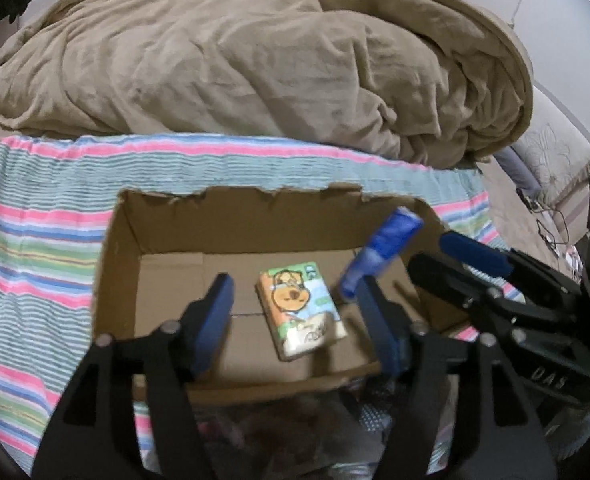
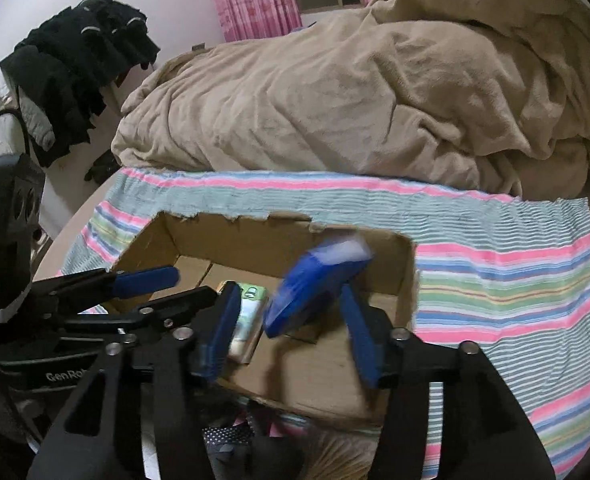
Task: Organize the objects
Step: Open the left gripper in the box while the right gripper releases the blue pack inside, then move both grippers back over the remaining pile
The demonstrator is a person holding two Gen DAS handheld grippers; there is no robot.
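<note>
An open cardboard box [image 1: 119, 248] sits on a striped cloth on the bed. A tissue pack with a cartoon bear [image 1: 301, 314] lies on the box floor. My left gripper [image 1: 295, 316] is open above the box, its fingers either side of the pack without touching it. My right gripper [image 2: 291, 324] is open over the box's right half. A blue object with a white end [image 2: 315, 284], blurred, is in the air between its fingers, free of them; it also shows in the left wrist view [image 1: 375, 256]. The pack is partly hidden in the right wrist view [image 2: 249, 312].
A crumpled tan blanket [image 1: 255, 60] fills the bed behind the box. The striped cloth [image 1: 27, 240] spreads left and right of the box. Dark clothes [image 2: 75, 64] hang at the far left. Cables lie on the bed at the right [image 1: 551, 224].
</note>
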